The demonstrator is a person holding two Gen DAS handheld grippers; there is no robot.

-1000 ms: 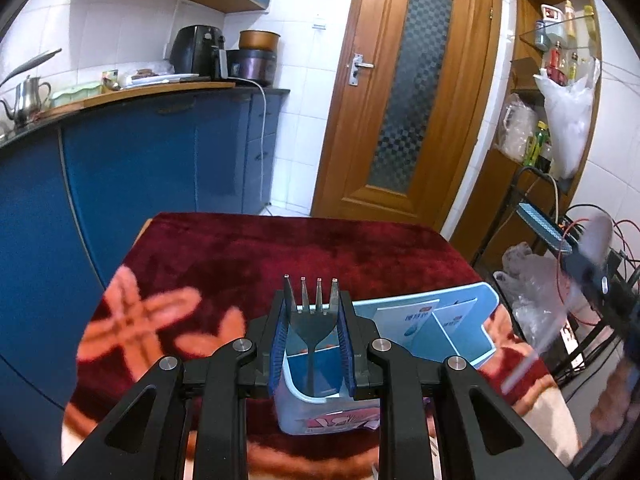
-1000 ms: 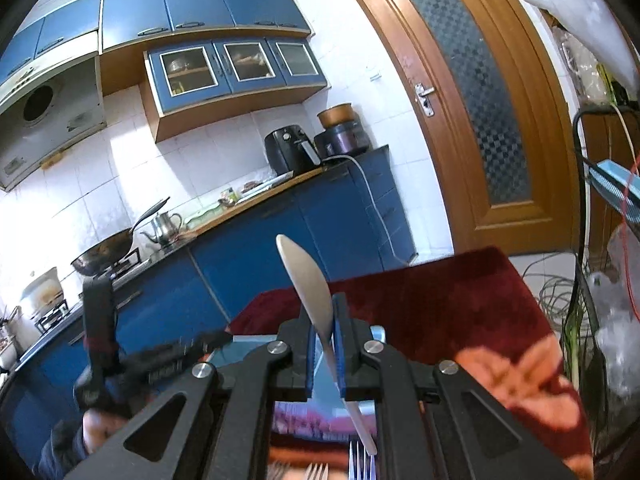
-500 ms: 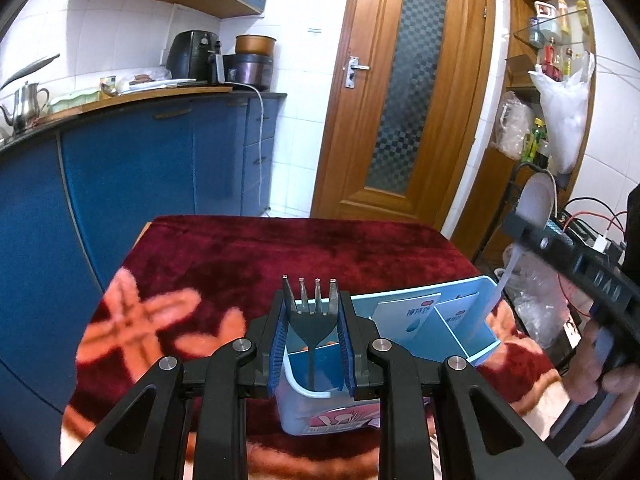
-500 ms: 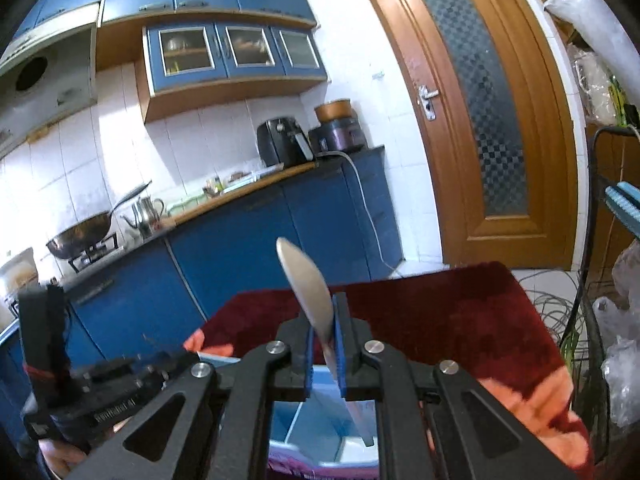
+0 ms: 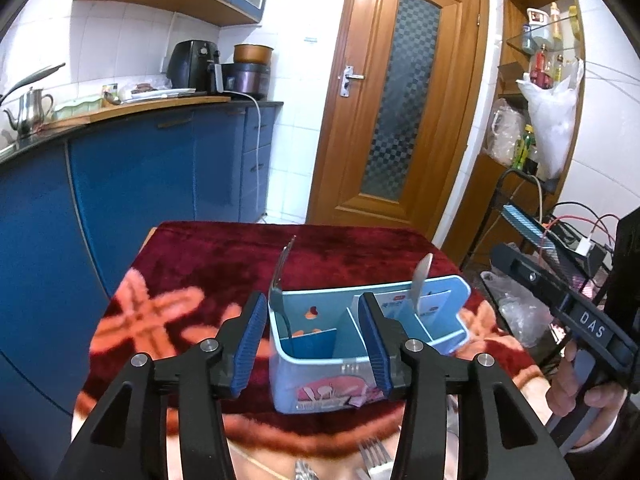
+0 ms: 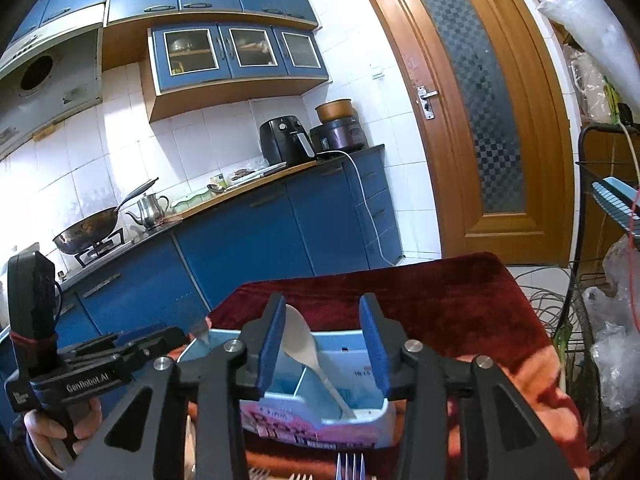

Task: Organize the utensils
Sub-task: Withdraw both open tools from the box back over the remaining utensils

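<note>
A light blue utensil holder [image 5: 448, 298] with compartments stands on the red patterned tablecloth [image 5: 200, 264]. A fork [image 5: 280, 280] leans in its left compartment and a spoon [image 5: 418, 280] stands in its right compartment. My left gripper [image 5: 316, 344] is open just behind the holder, empty. In the right wrist view the holder [image 6: 344, 350] shows with the white spoon [image 6: 304, 350] leaning inside. My right gripper [image 6: 324, 344] is open around the spoon's bowl, apart from it.
More forks lie near the table's front edge [image 5: 374, 456], and they also show in the right wrist view [image 6: 350, 466]. Blue kitchen cabinets [image 5: 132, 168] stand to the left, a wooden door [image 5: 396, 120] behind, shelves and cables [image 5: 560, 216] to the right.
Both grippers have opened. The fork has left my left gripper and now leans in the holder. The spoon has left my right gripper and stands in the holder.
</note>
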